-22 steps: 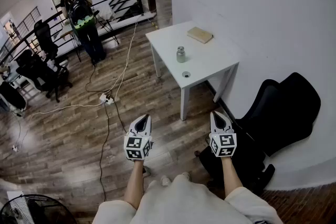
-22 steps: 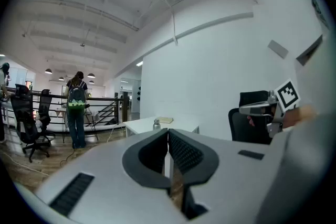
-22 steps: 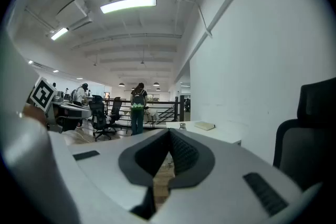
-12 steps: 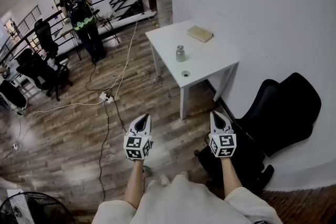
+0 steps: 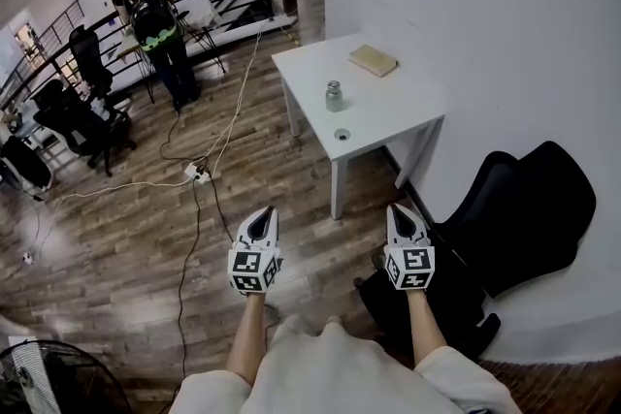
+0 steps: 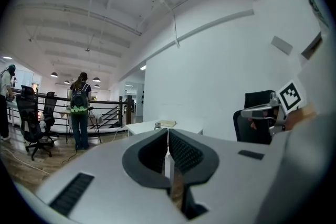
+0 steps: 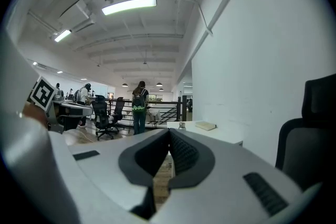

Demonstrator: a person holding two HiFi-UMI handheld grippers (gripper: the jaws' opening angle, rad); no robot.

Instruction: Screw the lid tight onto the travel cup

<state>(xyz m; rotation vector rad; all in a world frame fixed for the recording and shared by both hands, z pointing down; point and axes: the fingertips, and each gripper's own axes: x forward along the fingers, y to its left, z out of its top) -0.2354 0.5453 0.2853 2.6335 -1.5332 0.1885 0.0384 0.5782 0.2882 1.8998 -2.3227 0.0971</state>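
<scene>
Fingers (image 6: 184,150) of the left gripper (image 5: 263,213) are clenched together with nothing between them; those of the right gripper (image 5: 401,210) are likewise closed tight and empty. Both grippers sit low in the head view, side by side over the wood floor (image 5: 126,247), well apart from the white worktop (image 5: 398,107) at upper centre. On that worktop the metal travel cup (image 5: 334,97) stands upright; its lid (image 5: 342,135) lies flat below it in the frame, apart from the cup, near the worktop's lower edge. A tan flat block (image 5: 374,61) rests higher up. A black chair (image 5: 529,204) stands at right, a person (image 5: 153,15) with a backpack at upper left.
</scene>
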